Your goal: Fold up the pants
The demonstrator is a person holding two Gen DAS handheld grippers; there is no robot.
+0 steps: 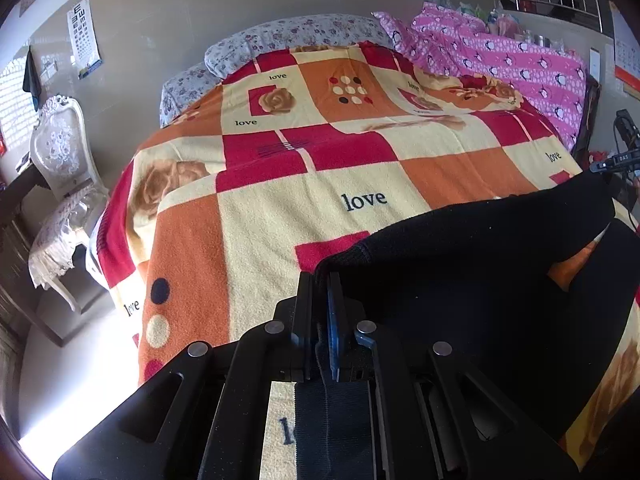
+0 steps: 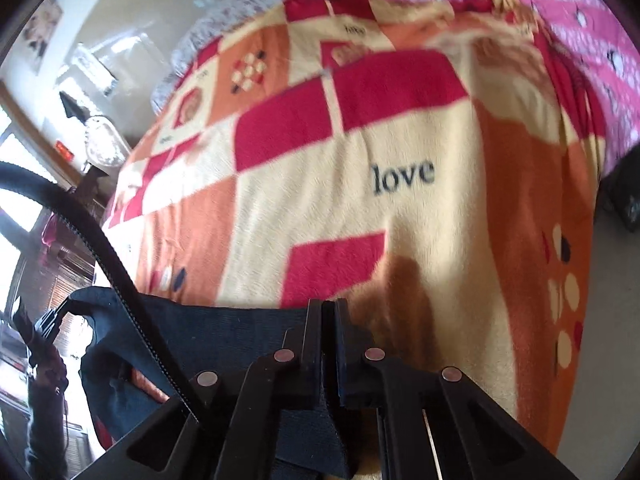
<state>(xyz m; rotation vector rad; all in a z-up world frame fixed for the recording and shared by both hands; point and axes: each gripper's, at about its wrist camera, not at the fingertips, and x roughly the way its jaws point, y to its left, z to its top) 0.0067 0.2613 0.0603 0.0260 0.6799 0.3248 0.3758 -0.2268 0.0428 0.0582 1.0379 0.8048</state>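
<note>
So from my left wrist cam I get the sharper picture: the whole bed with the patchwork "love" blanket (image 1: 328,168), a floral pillow (image 1: 288,38) at the head, a pink penguin quilt (image 1: 512,64) on the far right, plus a white chair (image 1: 64,152) and an eye chart (image 1: 85,36) on the wall. My right wrist cam is blurry and mostly shows blanket, but it picks up the other gripper off to its left with a dark cable (image 2: 100,248) curving past.

Left gripper (image 1: 322,280) has its jaws pinched together on the edge of the black pants (image 1: 472,264). Right gripper (image 2: 329,308) is likewise clamped on the pants, with fabric bunched between the fingers.

The pants hang stretched between both grippers above the near end of the bed, dark and drooping, with blanket showing under a fold.
</note>
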